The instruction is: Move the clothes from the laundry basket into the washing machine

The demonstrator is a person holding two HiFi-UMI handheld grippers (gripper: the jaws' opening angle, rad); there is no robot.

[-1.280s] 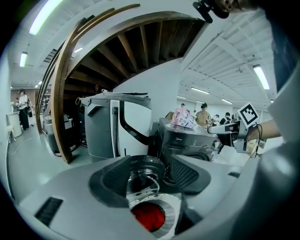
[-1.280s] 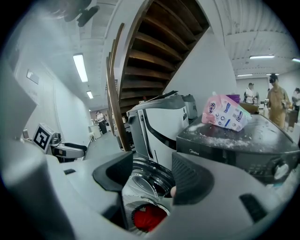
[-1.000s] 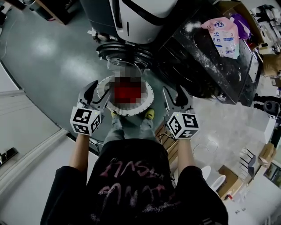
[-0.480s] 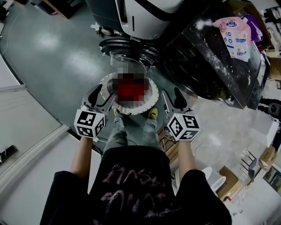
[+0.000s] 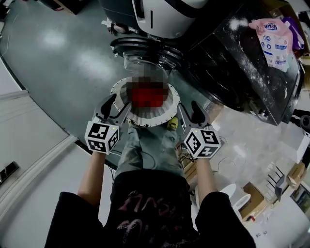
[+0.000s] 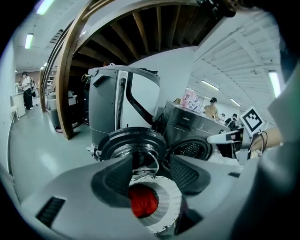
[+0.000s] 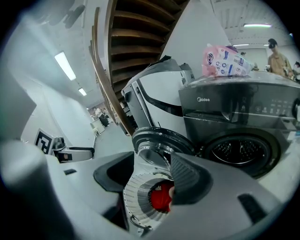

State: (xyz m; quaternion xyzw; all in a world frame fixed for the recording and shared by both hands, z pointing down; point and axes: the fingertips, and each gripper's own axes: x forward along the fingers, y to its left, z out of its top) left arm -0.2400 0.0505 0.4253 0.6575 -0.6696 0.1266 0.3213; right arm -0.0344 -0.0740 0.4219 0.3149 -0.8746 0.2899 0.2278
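A round white slatted laundry basket (image 5: pixel 167 112) stands on the floor in front of me, with red clothes (image 5: pixel 145 97) bunched inside. Behind it the dark front-loading washing machine (image 5: pixel 232 68) has its round door (image 5: pixel 145 48) swung open, and the drum (image 7: pixel 239 150) shows. My left gripper (image 5: pixel 110 107) hangs open at the basket's left rim. My right gripper (image 5: pixel 191 112) hangs open just off its right rim. In both gripper views the basket (image 6: pixel 164 208) (image 7: pixel 136 197) and the red clothes (image 6: pixel 143 201) (image 7: pixel 161 197) lie beyond the spread jaws, with nothing gripped.
A pink detergent bag (image 5: pixel 276 34) lies on top of the washing machine. A white and grey appliance (image 5: pixel 164 14) stands to its left. My legs and a yellow shoe (image 5: pixel 172 124) are right behind the basket, beside a wooden crate (image 5: pixel 186 164). People stand far off.
Both grippers have come down towards the basket, now flanking its rim. The jaws stay spread and hold nothing.
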